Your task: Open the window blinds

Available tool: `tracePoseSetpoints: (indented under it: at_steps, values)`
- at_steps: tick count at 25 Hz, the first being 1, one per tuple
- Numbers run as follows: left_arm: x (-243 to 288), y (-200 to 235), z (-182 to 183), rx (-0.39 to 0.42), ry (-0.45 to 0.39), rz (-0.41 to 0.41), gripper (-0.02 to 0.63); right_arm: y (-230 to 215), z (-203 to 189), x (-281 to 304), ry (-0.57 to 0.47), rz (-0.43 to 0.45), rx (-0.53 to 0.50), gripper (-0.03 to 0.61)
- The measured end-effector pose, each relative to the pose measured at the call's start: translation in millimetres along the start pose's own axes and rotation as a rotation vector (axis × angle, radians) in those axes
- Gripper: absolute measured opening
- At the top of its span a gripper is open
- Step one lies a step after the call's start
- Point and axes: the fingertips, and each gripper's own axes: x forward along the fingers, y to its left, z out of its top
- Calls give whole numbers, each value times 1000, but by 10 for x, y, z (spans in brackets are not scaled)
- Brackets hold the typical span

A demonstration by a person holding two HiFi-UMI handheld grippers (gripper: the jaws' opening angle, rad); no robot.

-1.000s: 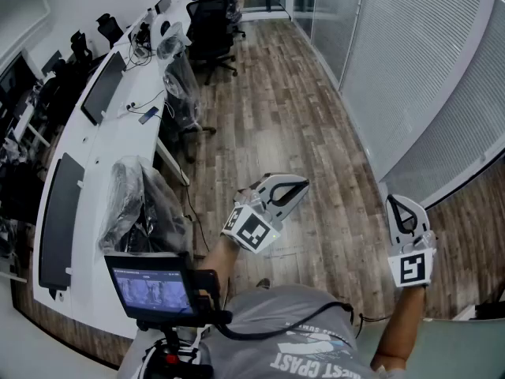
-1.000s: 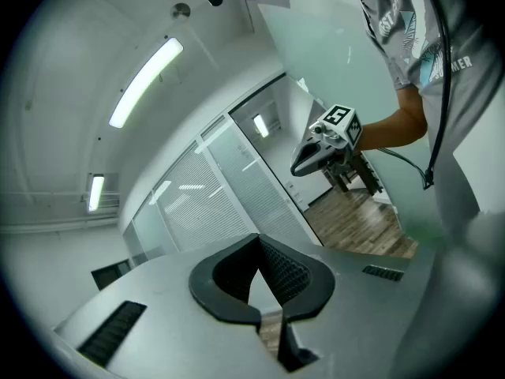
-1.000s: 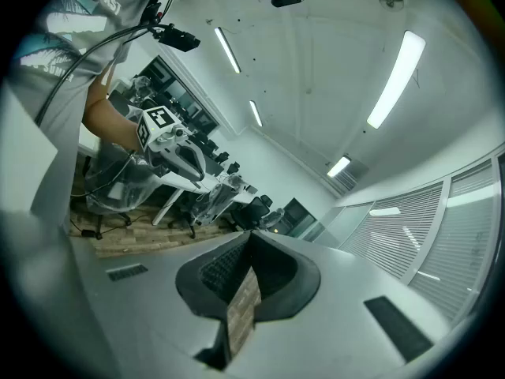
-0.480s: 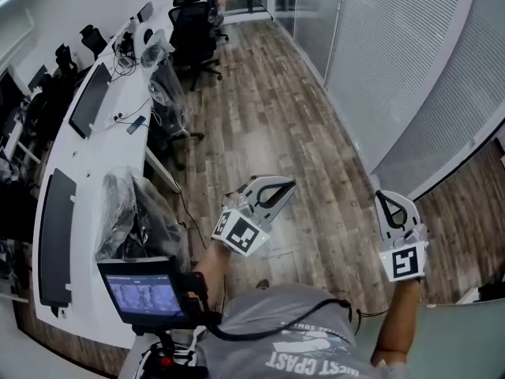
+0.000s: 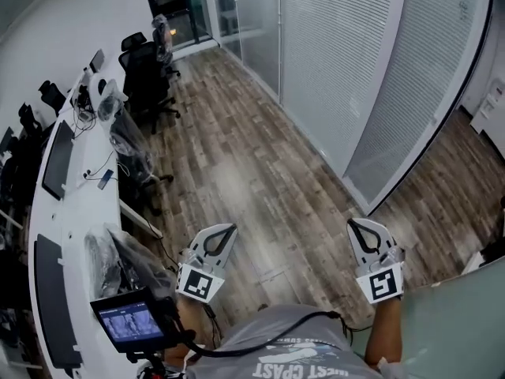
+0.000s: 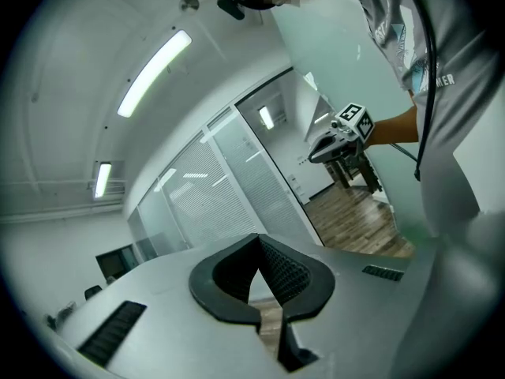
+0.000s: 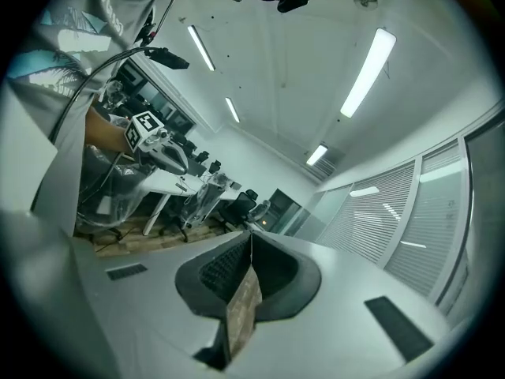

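Wood-plank floor [image 5: 237,172] runs through an office, with a long white counter [image 5: 79,219] carrying dark monitors [image 5: 59,160] at the left and black chairs [image 5: 146,73] beside it. White window blinds [image 5: 339,46] cover the glass wall at the upper right, their slats shut, well ahead of both grippers. The left gripper [image 5: 230,229] and right gripper [image 5: 354,225] hang over the floor, well apart, each with its jaws closed together and nothing between them.

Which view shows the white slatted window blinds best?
Head view: the white slatted window blinds fill the upper right, slats closed. Left gripper view shows them smaller, beyond its jaws; right gripper view only a section at right.
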Motion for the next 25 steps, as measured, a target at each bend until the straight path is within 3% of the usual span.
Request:
tracePoseSetpoints:
  at_steps: [4, 13, 17, 21, 25]
  values:
    - [-161, 47, -181, -25, 28, -18, 2, 108, -124, -157, 51, -37, 58, 2]
    - [-263, 257, -469, -81, -7, -5, 2, 222, -295, -352, 170, -124, 105, 2]
    - [-123, 344, -571, -89, -25, -24, 2, 261, -352, -361, 215, -140, 109, 2]
    - [10, 455, -676, -46, -21, -59, 2, 194, -394, -252, 240, -147, 120, 2]
    - [290, 257, -749, -95, 7, -22, 2, -73, -635, -269, 241, -138, 100, 2]
